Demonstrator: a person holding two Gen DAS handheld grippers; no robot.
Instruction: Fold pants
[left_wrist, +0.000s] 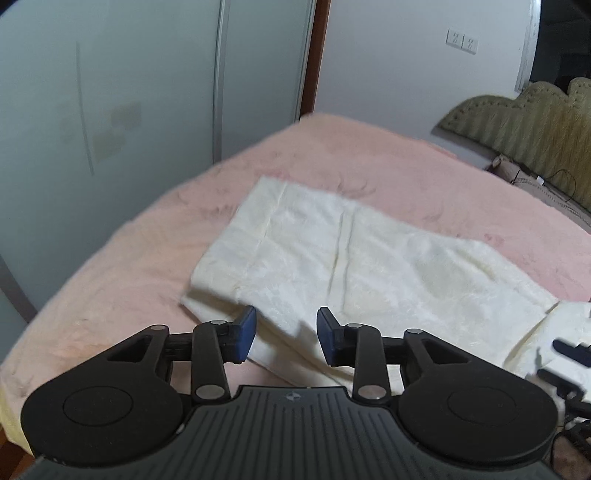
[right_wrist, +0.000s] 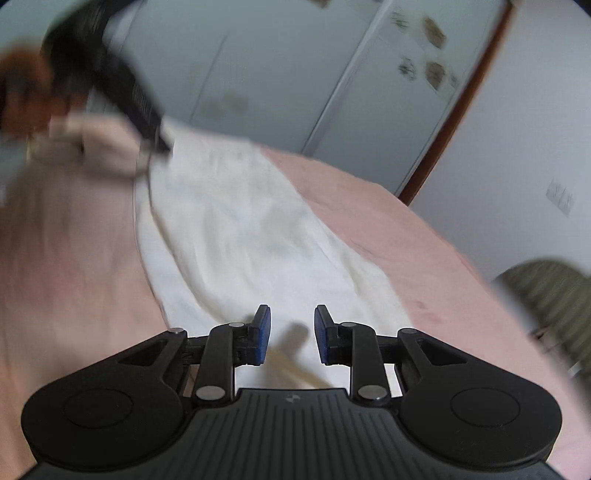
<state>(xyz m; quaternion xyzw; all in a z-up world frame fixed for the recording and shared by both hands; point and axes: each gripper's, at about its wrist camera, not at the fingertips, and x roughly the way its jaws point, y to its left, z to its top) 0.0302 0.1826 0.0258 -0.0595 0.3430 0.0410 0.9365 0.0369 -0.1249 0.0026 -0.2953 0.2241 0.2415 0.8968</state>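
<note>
While both tongs gape empty – left tongs (left_wrist: 286, 338), right tongs (right_wrist: 291, 336) – pants (left_wrist: 332, 251) folded, headboard (left_wrist: 517, 129) left-view only.

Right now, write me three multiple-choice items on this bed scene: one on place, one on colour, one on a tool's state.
1. Where do the pants lie?
A. on the bed cover
B. on the floor
C. on a chair

2. What colour is the bed cover?
A. blue
B. pink
C. green

3. How does the left tool stand?
A. shut on the pants
B. shut on nothing
C. open, gripping nothing

Key: 1 A, the cream cloth is spread over the cover; 2 B, the cover is pink around the pants; 3 C, a clear gap shows between its blue pads, with cloth only beneath.
</note>
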